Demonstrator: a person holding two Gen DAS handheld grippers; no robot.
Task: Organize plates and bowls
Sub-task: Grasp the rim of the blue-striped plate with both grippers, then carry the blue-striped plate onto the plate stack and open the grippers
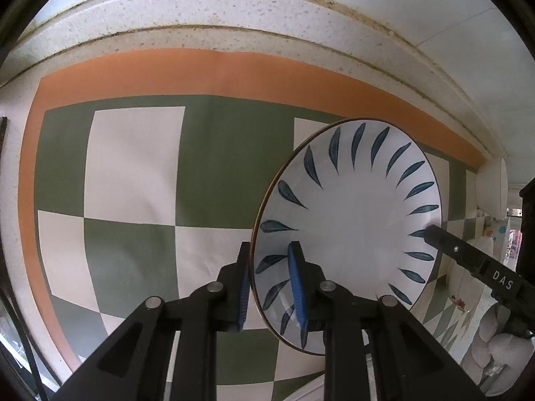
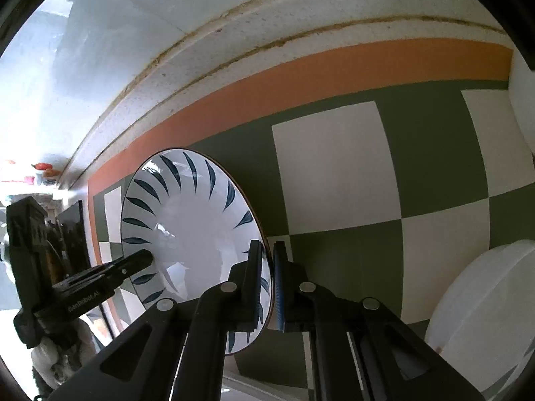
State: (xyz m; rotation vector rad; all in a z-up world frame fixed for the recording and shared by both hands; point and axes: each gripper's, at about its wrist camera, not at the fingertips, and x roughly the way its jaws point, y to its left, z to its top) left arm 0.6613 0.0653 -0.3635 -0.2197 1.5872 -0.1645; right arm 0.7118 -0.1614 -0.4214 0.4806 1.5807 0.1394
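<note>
The left gripper [image 1: 269,287] is pinching the left rim of the leaf-patterned plate [image 1: 351,227], its fingers pressed on both faces. The right gripper [image 2: 267,287] is clamping the opposite rim likewise. Together they are holding the plate above the checkered mat [image 1: 133,160] on the desk, probably to keep it steady.

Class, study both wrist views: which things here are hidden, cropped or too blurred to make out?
- Plate underside: faces away in both views.
- Plate's lower rim, left wrist view: behind the left gripper.
- White dish, right wrist view: cut off by the frame edge.
- Clutter at right, left wrist view: blurred, partly behind the right gripper.
</note>
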